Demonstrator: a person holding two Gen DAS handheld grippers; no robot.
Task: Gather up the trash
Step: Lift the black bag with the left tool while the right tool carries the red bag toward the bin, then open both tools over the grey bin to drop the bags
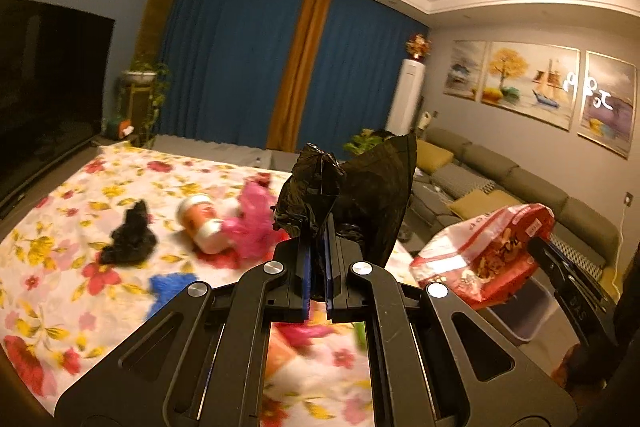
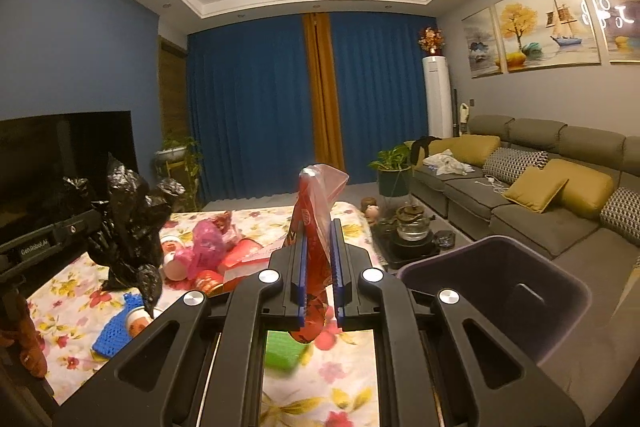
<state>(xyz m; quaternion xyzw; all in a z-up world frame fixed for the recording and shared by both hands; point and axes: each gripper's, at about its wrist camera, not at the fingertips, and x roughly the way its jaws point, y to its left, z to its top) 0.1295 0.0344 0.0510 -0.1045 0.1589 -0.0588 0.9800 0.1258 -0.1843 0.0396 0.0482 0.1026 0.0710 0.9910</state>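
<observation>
Right wrist view shows us what the next move hinges on: the dark purple bin [image 2: 516,291] sits low and to the right of our right gripper [image 2: 319,259], just beside it and off the edge of the floral-covered table [image 2: 72,303]. That gripper is pinched nearly closed on a red snack bag [image 2: 310,227], whose long axis runs upright between the blue pads, its clear top flopping above and its bottom hanging below. Our right hand is the nearer one to the bin, pointing roughly level with a slight downward tilt. To its left, our left gripper [image 1: 316,255] is clamped tight on a crumpled black plastic bag [image 1: 352,187], which bunches upward from the jaws. We judge that both loads need to swing rightward and down over the bin's open mouth. More litter remains on the table: a pink plastic bag [image 1: 252,223], a small bottle [image 1: 200,223] and another black scrap [image 1: 128,235].
</observation>
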